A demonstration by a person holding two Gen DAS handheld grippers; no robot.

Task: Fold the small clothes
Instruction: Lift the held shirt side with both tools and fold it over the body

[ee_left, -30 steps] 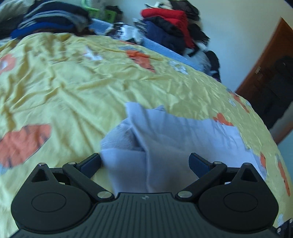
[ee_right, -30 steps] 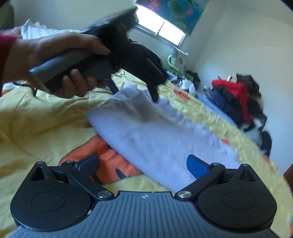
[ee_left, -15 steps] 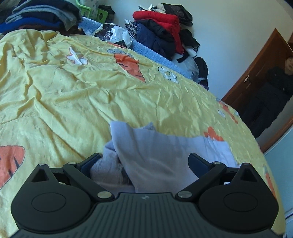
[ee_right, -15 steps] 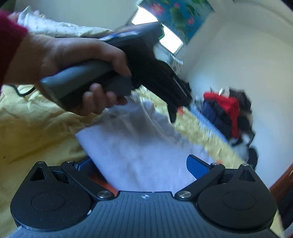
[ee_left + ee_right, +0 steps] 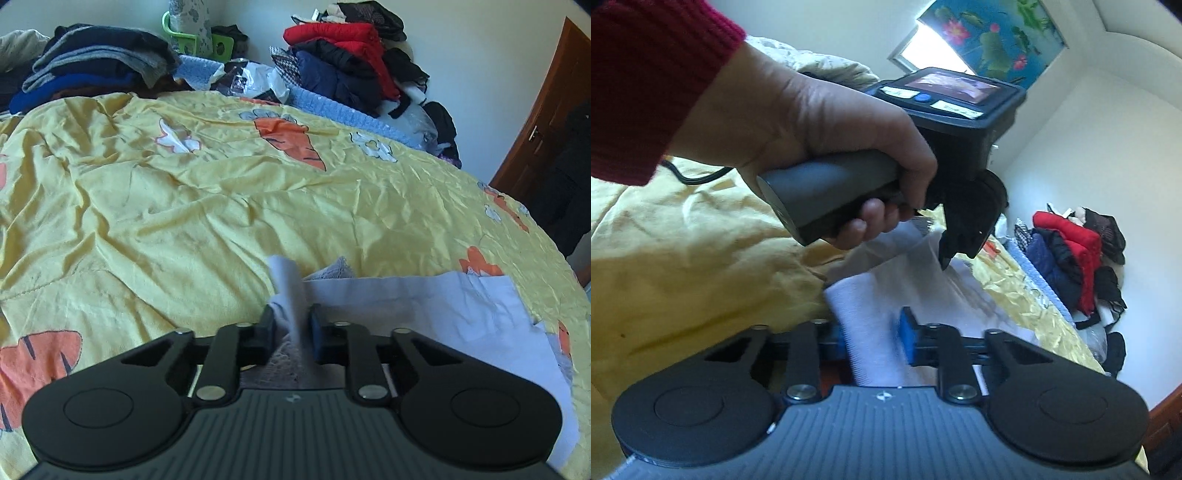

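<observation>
Your left hand-held gripper (image 5: 291,325) has just been closing and now pinches a bunched fold of the pale cloth (image 5: 424,310), which lies on the yellow bedspread (image 5: 184,206). Your right hand-held gripper (image 5: 871,336) has likewise been closing and clamps the cloth's near edge, just beside your left hand (image 5: 812,147).

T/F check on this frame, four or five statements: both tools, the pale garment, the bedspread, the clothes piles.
1. The left tool pinches a fold of the pale garment. True.
2. The right tool is wide open, empty. False: it has just closed on the garment's edge.
3. The bedspread is plain blue. False: yellow with orange carrots.
4. A clothes pile with a red item sits by the wall. True.
</observation>
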